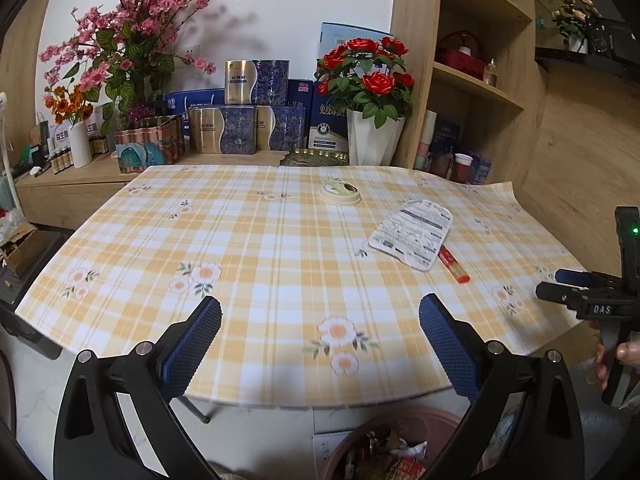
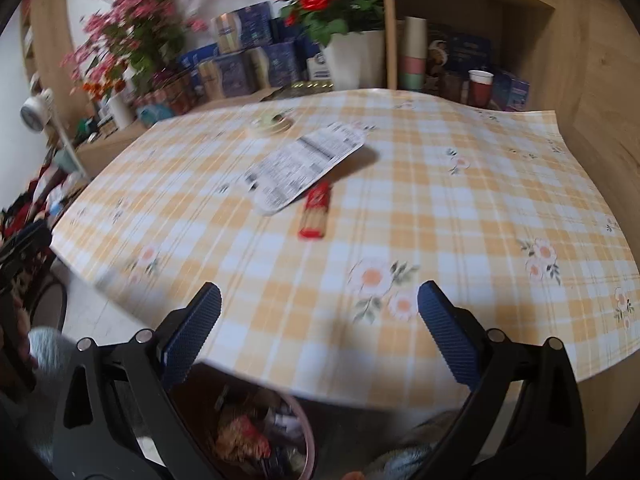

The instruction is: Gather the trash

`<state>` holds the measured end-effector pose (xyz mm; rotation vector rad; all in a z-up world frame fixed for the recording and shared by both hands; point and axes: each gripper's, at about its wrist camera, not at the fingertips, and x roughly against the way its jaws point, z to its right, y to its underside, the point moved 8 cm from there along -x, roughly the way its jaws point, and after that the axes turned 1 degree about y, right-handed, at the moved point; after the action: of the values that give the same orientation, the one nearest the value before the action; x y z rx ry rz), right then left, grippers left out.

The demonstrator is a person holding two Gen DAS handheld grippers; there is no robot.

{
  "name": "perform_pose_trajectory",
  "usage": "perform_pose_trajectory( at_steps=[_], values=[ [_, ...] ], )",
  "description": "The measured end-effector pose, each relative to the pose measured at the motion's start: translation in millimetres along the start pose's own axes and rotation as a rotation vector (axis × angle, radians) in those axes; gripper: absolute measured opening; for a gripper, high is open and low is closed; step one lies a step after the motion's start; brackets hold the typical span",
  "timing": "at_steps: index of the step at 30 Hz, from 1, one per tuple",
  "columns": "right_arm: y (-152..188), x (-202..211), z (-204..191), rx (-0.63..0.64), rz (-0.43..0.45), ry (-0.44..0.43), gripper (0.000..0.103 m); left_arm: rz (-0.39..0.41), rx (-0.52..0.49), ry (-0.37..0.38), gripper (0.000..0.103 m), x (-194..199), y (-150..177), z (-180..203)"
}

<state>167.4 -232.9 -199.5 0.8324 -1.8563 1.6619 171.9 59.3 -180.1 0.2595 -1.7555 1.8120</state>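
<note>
On the yellow plaid tablecloth (image 1: 260,256) lie a white printed wrapper (image 1: 412,234), a red and gold sachet (image 1: 453,265) next to it, and a round cream lid (image 1: 339,192) further back. They also show in the right wrist view: the wrapper (image 2: 306,164), the sachet (image 2: 316,216), the lid (image 2: 271,122). A pink trash bin (image 1: 384,446) with rubbish stands below the table's near edge, also in the right wrist view (image 2: 256,436). My left gripper (image 1: 320,344) is open and empty above the near edge. My right gripper (image 2: 319,336) is open and empty; it shows in the left wrist view (image 1: 568,284) at the right.
A low wooden cabinet (image 1: 80,184) behind the table carries blue boxes (image 1: 224,130), pink blossoms (image 1: 132,36) and a white vase of red roses (image 1: 372,136). A wooden shelf unit (image 1: 476,76) with cups stands at the back right.
</note>
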Motion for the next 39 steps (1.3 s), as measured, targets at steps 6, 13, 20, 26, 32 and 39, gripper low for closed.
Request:
perform_pose_trajectory(
  at_steps=[6, 13, 20, 26, 32, 39],
  values=[
    [-30, -32, 15, -0.063, -0.001, -0.041, 0.097, -0.011, 0.008, 0.006, 0.097, -27, -13, -4],
    [-68, -101, 12, -0.094, -0.04, -0.118, 0.097, -0.034, 0.014, 0.019, 0.097, -57, -18, -6],
    [-95, -168, 12, -0.184, -0.114, -0.147, 0.096, -0.046, 0.034, 0.02, 0.097, -74, -18, -13],
    [-109, -198, 17, -0.334, -0.137, -0.206, 0.068, -0.063, 0.041, 0.021, 0.097, -81, -12, -18],
    [-131, -173, 5, -0.439, -0.079, -0.371, 0.011, -0.072, 0.047, 0.022, 0.097, -79, -7, -19],
    [-175, -107, -1, -0.376, 0.092, -0.404, 0.005, -0.064, 0.044, 0.045, 0.097, -72, -11, -11]
  ],
)
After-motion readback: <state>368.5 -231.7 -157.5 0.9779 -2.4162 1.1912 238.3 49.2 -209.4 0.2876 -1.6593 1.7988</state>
